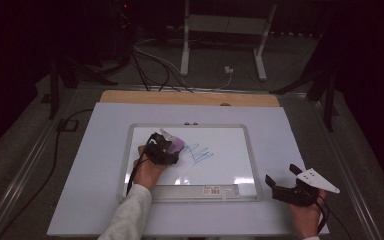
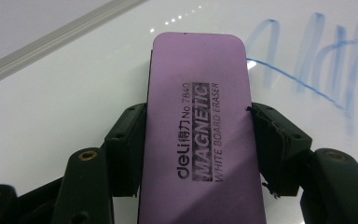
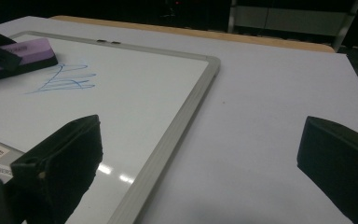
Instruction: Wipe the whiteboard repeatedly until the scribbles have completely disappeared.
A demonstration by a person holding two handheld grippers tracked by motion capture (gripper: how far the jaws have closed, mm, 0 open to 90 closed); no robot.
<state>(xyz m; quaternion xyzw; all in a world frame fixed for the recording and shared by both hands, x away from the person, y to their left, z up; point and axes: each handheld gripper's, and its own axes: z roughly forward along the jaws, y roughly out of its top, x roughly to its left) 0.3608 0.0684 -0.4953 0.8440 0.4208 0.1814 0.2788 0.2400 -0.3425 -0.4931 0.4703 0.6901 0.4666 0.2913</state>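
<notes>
A framed whiteboard (image 1: pixel 245 150) lies flat on the table, with a blue marker scribble (image 1: pixel 200 154) near its middle. My left gripper (image 1: pixel 167 146) is shut on a purple magnetic whiteboard eraser (image 2: pixel 198 130), which rests on the board just left of the blue scribble (image 2: pixel 317 65). Both black jaws press on the eraser's long sides. My right gripper (image 1: pixel 282 175) stands open over the bare table off the board's lower right corner, nothing between its jaws. From the right gripper view, the eraser (image 3: pixel 21 53) and the scribble (image 3: pixel 65 78) lie at far left.
A white sheet (image 1: pixel 105 165) covers the wooden tabletop (image 1: pixel 190 98). A label strip (image 1: pixel 215 190) runs along the whiteboard's near edge. Cables and the legs of a metal stand (image 1: pixel 185 45) sit on the floor beyond the table.
</notes>
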